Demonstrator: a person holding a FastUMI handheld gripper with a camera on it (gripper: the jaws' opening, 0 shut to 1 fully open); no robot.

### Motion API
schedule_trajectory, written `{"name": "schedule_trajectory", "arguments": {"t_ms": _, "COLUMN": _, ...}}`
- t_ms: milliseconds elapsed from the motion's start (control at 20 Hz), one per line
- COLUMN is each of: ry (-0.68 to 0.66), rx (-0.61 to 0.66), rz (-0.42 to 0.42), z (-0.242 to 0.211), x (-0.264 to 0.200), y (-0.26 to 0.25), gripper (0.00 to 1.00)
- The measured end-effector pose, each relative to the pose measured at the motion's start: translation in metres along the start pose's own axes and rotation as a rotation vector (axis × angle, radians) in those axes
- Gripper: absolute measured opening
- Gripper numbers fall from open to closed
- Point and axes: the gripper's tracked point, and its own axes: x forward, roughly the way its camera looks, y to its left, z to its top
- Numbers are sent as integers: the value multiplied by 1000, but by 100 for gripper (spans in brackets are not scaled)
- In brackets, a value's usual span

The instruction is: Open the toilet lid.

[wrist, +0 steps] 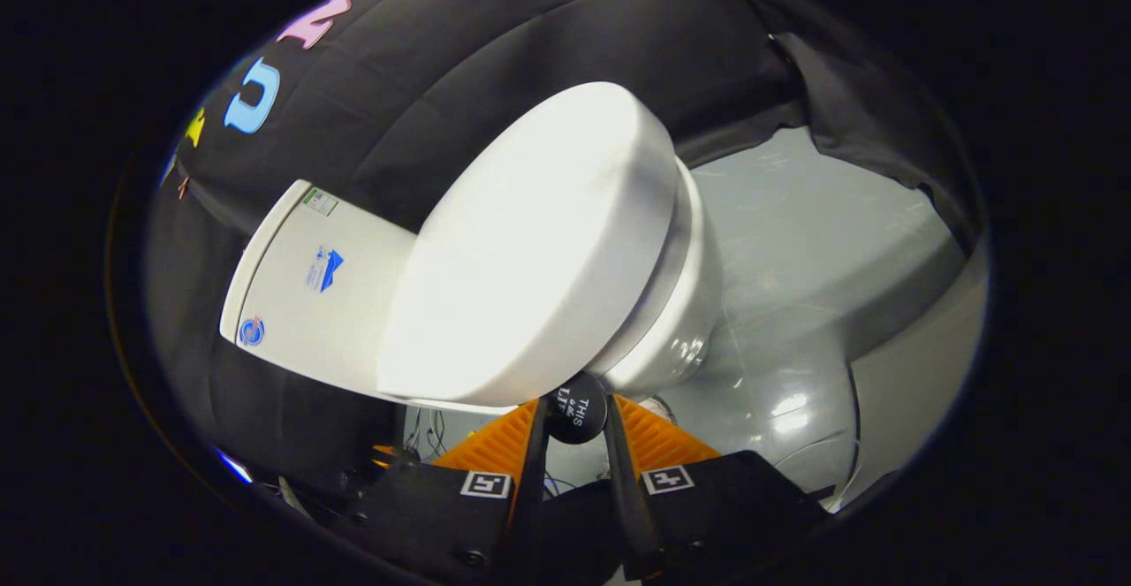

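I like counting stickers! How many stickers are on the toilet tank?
3 on the tank: a green-edged one at one corner, a blue one mid-face, a round blue one near another corner. The lid may hide more. The tool grips a black knob.

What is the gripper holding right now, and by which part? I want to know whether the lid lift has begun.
The gripper is shut on a small black round knob, both fingers pressing its sides, just below the toilet lid.

Black gripper [576, 409] body, orange ribbed jaws, two square black-and-white markers, dark screws.
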Motion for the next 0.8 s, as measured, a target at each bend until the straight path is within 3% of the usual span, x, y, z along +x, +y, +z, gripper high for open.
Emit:
{"name": "schedule_trajectory", "arguments": {"t_ms": 100, "ry": -15, "rx": 12, "rz": 16, "z": 7, "x": -5, "y": 2, "gripper": 27}}
{"name": "schedule_trajectory", "arguments": {"t_ms": 200, "ry": -3, "rx": -46, "rz": 7, "z": 6, "x": -11, "y": -2, "gripper": 27}}
{"name": "schedule_trajectory", "arguments": {"t_ms": 300, "ry": -4, "rx": 45, "rz": 14, "z": 10, "x": -14, "y": 1, "gripper": 5}}
{"name": "schedule_trajectory", "arguments": {"t_ms": 550, "ry": -25, "rx": -81, "rz": 39, "z": 17, "x": -32, "y": 17, "gripper": 5}}
{"name": "schedule_trajectory", "arguments": {"t_ms": 800, "ry": -108, "rx": -205, "rz": 74, "z": 47, "x": -73, "y": 71, "gripper": 5}}
